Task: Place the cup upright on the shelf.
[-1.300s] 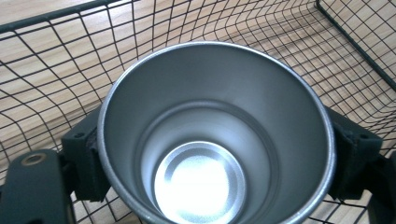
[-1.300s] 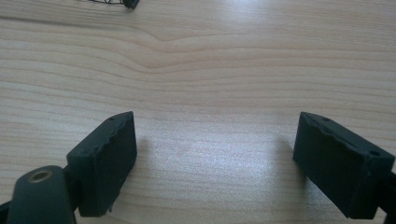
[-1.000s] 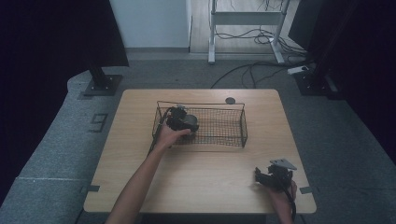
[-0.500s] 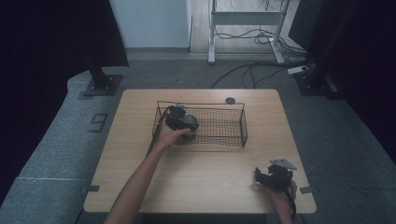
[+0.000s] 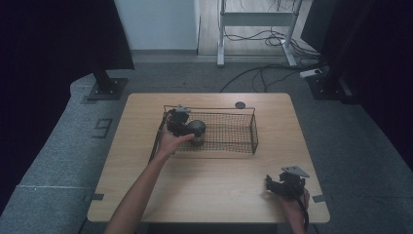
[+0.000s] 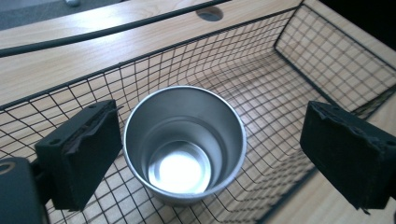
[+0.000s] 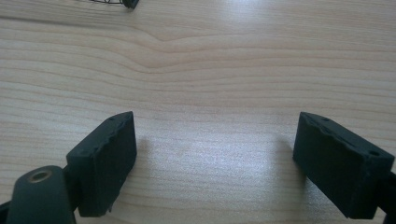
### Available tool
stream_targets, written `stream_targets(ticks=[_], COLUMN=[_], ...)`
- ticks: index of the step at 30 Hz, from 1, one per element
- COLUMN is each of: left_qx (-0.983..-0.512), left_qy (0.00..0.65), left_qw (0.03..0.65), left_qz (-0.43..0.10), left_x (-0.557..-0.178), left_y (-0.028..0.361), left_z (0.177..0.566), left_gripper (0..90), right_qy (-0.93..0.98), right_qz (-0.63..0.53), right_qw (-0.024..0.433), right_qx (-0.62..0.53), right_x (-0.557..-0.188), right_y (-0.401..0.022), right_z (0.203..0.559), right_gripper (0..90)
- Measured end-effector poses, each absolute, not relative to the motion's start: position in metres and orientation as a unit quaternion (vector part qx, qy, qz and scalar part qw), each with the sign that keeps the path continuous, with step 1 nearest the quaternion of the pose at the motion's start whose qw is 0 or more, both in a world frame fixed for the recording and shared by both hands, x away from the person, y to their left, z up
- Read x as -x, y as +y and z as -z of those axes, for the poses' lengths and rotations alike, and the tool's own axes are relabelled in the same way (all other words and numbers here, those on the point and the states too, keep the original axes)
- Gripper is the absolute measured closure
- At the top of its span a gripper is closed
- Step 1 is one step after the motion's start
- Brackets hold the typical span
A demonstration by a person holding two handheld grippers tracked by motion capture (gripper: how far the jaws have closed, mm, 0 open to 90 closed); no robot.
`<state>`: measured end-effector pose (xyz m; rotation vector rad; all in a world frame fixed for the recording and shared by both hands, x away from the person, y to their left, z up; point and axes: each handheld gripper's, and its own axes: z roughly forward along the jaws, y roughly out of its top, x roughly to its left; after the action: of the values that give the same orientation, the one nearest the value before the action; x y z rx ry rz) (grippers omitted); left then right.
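Steel cup (image 6: 184, 147) stands upright, empty, in wire basket (image 5: 234, 131) between wide-spread left gripper (image 6: 210, 149) jaws.

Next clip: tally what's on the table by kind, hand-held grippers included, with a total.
Metal cup: 1
Wire basket: 1
Hand-held gripper: 2, left hand-held gripper at the cup, right hand-held gripper over bare table
Total: 4
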<state>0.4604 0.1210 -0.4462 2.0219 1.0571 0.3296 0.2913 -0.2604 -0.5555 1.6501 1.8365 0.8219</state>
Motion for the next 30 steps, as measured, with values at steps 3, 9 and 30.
stream_targets(ticks=[3, 9, 30], left_qx=[-0.801, -0.799, -0.798], left_qy=[0.409, 0.393, 0.39], left_qw=[0.416, 0.437, 0.441], left_qz=[-0.13, -0.128, -0.127], left_x=[-0.451, -0.426, -0.331], left_y=[0.125, 0.137, 0.197], left_z=[0.443, 0.438, 0.485], left_gripper=[6.8, 9.0, 11.3], right_qy=[0.68, 0.68, 0.68], right_qz=[-0.305, -0.305, -0.305], right_qw=[0.266, 0.266, 0.265], right_qx=[-0.611, -0.611, -0.612], right_x=[-0.291, -0.291, -0.291], right_y=[-0.26, -0.26, -0.26], right_z=[0.556, 0.556, 0.555], right_gripper=[13.2, 13.2, 13.2])
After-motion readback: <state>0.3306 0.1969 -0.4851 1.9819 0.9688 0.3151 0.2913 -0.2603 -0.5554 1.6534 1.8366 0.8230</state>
